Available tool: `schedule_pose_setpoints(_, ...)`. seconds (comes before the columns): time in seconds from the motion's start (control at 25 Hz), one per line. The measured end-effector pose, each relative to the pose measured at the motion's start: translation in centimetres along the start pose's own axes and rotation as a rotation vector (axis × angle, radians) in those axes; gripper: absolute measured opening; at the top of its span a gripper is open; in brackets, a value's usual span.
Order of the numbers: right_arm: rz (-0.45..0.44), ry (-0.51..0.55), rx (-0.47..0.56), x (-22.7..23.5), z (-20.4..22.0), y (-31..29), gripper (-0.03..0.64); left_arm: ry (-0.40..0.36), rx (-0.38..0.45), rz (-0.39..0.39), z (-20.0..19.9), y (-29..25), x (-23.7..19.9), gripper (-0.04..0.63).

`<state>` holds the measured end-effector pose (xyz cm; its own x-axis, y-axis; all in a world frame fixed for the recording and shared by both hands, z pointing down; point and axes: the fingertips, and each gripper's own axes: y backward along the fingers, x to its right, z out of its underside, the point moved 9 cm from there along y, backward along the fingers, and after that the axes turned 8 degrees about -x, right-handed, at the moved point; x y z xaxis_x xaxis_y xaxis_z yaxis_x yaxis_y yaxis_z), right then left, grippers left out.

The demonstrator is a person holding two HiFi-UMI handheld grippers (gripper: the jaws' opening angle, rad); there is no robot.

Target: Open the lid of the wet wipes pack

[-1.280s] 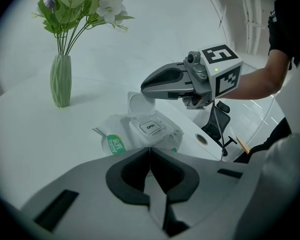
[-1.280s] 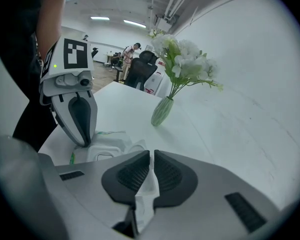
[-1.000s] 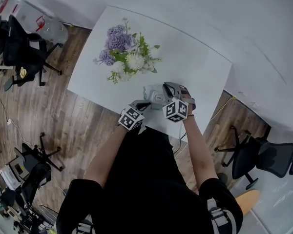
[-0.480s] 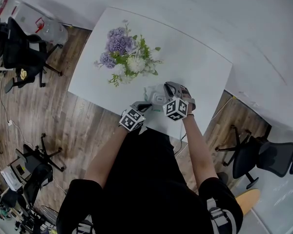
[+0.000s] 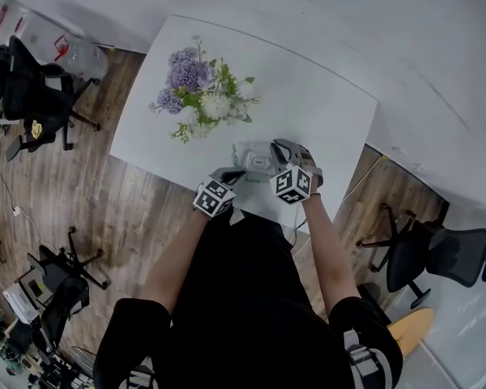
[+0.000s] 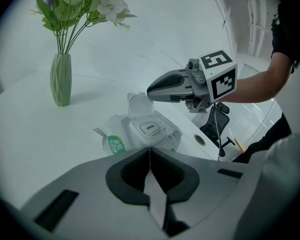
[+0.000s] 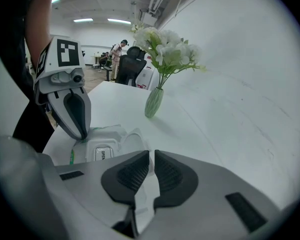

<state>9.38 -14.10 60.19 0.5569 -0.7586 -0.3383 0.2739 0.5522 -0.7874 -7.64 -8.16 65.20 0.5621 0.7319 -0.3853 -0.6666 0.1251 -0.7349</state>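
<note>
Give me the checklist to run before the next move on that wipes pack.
1. Lid of the wet wipes pack up: ok, it stands raised off the pack.
2. Left gripper empty: ok, jaws together, nothing between them.
3. Right gripper empty: ok, jaws shut, nothing seen between them.
4. Right gripper clear of the lid: cannot tell; in the left gripper view its tip sits right at the lid's top edge.
5. Left gripper steadying the pack: cannot tell; its tip is at the pack's edge, contact unclear.
6. Vase out of the way: ok, upright and apart from the pack.
</note>
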Motion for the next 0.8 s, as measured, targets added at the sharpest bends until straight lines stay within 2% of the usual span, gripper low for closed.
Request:
schedule_pose_setpoints(0.28,0.008,-0.01,0.013,-0.9,0.6,1.4,0.051,0.016,0.044,-0.042,0.1,1.9,0.9,0.023)
schedule_pose_setpoints(0.8,0.033,-0.038,0.048,-2.7,0.5,4.4,0.048,-0.005,0.126,-0.099,-0.2,5.8,2.6,0.023)
